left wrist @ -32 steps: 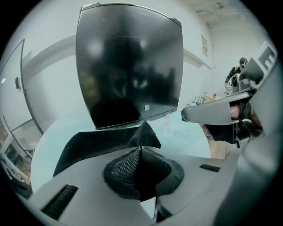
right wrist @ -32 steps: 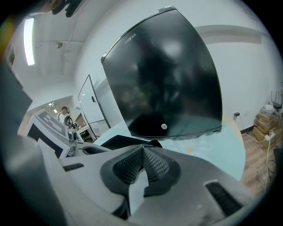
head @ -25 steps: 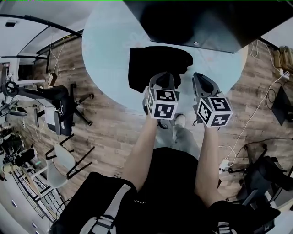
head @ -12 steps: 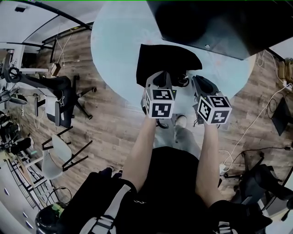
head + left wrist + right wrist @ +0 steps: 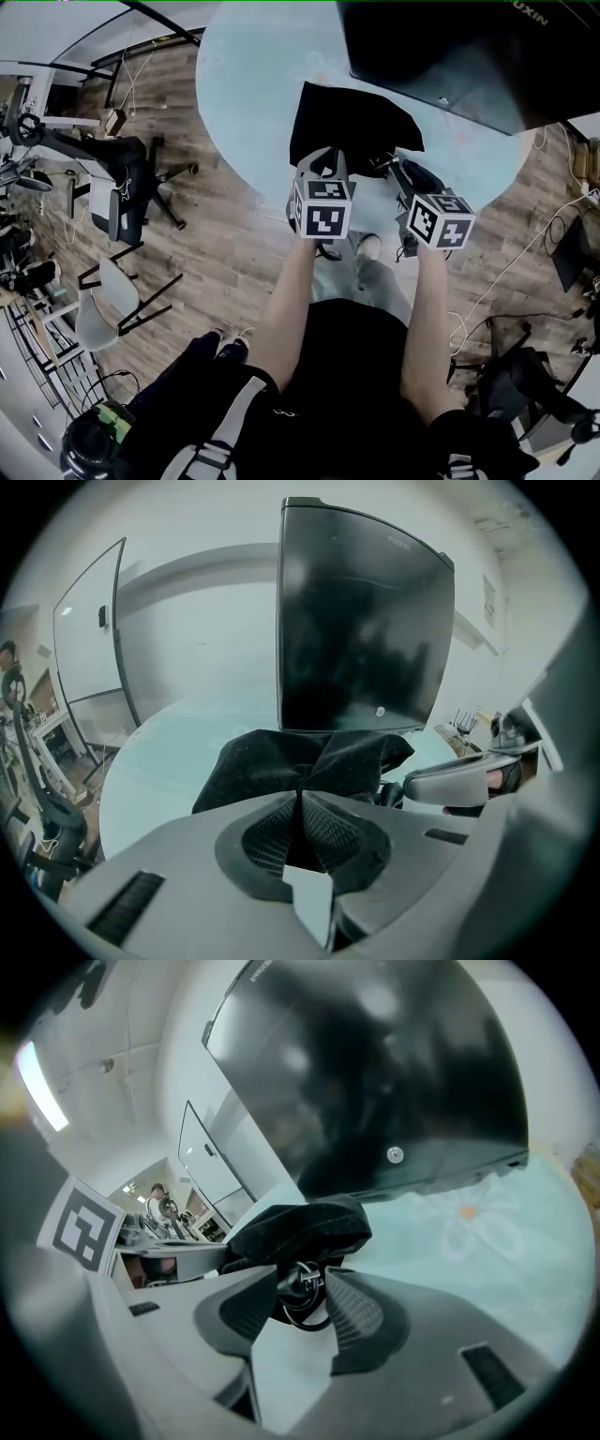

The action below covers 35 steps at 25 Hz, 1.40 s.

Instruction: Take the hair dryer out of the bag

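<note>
A black fabric bag (image 5: 352, 122) lies on the round pale-blue table (image 5: 253, 84). My left gripper (image 5: 319, 159) is at the bag's near edge. In the left gripper view its jaws (image 5: 300, 794) are shut on a fold of the bag (image 5: 281, 757). My right gripper (image 5: 394, 169) is at the bag's mouth, to the right of the left one. Its jaws have just been opening and now stand apart (image 5: 305, 1288). Between them shows a black round part with a cord loop (image 5: 302, 1290), sticking out of the bag (image 5: 300, 1227); the pads do not press on it. The rest of the dryer is hidden.
A large black screen (image 5: 469, 56) stands on the table just behind the bag. The table's near edge runs under my grippers. On the wood floor are office chairs (image 5: 112, 197) at the left and white cables (image 5: 525, 253) at the right.
Both grippers have crept forward and down to the bag's near edge. The right gripper now sits at the bag's mouth with its jaws spread.
</note>
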### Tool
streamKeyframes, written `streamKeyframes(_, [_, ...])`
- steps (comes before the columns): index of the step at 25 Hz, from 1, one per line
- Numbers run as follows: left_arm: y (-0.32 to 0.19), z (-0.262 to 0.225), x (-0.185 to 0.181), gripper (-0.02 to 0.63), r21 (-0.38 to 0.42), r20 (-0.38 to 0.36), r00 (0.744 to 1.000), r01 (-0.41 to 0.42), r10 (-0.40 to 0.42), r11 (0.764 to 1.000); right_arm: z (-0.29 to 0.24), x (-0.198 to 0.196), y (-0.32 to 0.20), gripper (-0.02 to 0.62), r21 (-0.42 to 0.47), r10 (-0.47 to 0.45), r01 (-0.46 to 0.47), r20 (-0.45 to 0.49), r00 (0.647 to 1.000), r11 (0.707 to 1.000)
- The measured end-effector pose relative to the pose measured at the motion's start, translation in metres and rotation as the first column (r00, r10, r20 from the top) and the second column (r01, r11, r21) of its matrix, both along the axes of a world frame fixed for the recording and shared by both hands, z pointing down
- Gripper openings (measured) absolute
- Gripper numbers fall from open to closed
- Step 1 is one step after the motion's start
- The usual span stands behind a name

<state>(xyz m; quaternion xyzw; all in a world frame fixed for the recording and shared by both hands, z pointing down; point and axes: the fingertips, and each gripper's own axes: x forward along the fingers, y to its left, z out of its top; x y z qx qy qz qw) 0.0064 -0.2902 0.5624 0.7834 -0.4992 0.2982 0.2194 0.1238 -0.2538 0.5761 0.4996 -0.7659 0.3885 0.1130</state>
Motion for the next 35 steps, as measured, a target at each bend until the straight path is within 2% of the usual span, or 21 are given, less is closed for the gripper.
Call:
streamKeyframes(4, [0.001, 0.003, -0.005, 0.066, -0.012, -0.018, 1.0, -0.01, 0.01, 1.0, 0.009, -0.007, -0.005, 0.24, -0.048, 0.012, -0.009, 0.064, 0.998, 0.999])
streamKeyframes(10, [0.002, -0.006, -0.02, 0.206, 0.029, -0.123, 0.991, -0.047, 0.05, 0.998, 0.018, -0.014, -0.012, 0.25, -0.067, 0.016, -0.011, 0.079, 0.997, 0.998])
streamKeyframes(14, [0.005, -0.002, -0.037, 0.254, 0.036, -0.106, 0.992, -0.061, 0.064, 0.997, 0.021, -0.014, -0.016, 0.268, -0.086, 0.018, -0.009, 0.1, 0.995, 0.996])
streamKeyframes(16, [0.006, -0.001, -0.048, 0.276, 0.042, -0.1, 0.993, -0.057, 0.061, 0.998, 0.021, -0.014, -0.017, 0.266, -0.081, 0.011, -0.005, 0.077, 0.997, 0.997])
streamKeyframes(18, [0.006, 0.001, -0.066, 0.278, 0.042, -0.097, 0.995, -0.03, 0.034, 0.999, 0.021, -0.016, -0.021, 0.256, -0.066, -0.005, 0.006, 0.021, 1.0, 0.998])
streamKeyframes(22, [0.015, 0.026, -0.099, 0.278, -0.038, -0.034, 0.999, 0.006, -0.007, 0.999, 0.021, -0.02, -0.026, 0.222, -0.052, -0.044, 0.04, -0.087, 0.995, 0.998])
streamKeyframes(28, [0.017, 0.046, -0.093, 0.276, -0.091, -0.076, 0.995, 0.064, -0.071, 0.994, 0.021, -0.021, -0.022, 0.224, -0.083, -0.044, 0.037, -0.092, 0.995, 0.996])
streamKeyframes(32, [0.012, 0.055, -0.085, 0.261, -0.098, -0.061, 0.995, 0.07, -0.076, 0.993, 0.027, -0.025, -0.015, 0.231, -0.094, -0.062, 0.053, -0.091, 0.994, 0.994])
streamKeyframes(35, [0.009, 0.056, -0.086, 0.216, -0.098, -0.054, 0.995, 0.082, -0.087, 0.992, 0.03, -0.027, -0.013, 0.241, -0.114, -0.112, 0.104, -0.073, 0.991, 0.988])
